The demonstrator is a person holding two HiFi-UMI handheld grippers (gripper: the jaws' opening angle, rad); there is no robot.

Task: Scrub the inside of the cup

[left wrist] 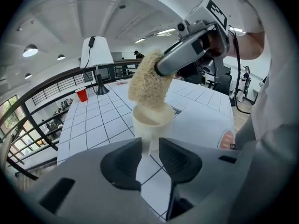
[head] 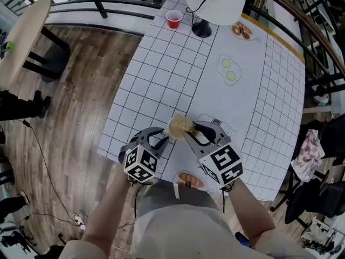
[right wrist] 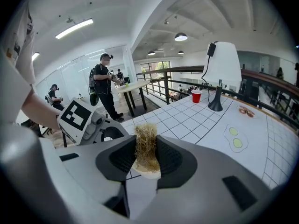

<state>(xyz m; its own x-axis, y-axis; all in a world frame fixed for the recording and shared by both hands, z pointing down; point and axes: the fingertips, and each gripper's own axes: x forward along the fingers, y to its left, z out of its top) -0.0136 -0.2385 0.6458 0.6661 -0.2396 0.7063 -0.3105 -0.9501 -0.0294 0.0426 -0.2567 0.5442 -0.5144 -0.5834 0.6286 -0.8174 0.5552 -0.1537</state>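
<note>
Our right gripper is clenched on a straw-coloured scrubber, and the scrubber's lower end sits at the mouth of the cream cup. The cup stands upright on the white gridded table, near the edge closest to us. Our left gripper is released, with its jaws spread. The cup lies just beyond their tips, in line with the gap, with neither pad pressing it.
</note>
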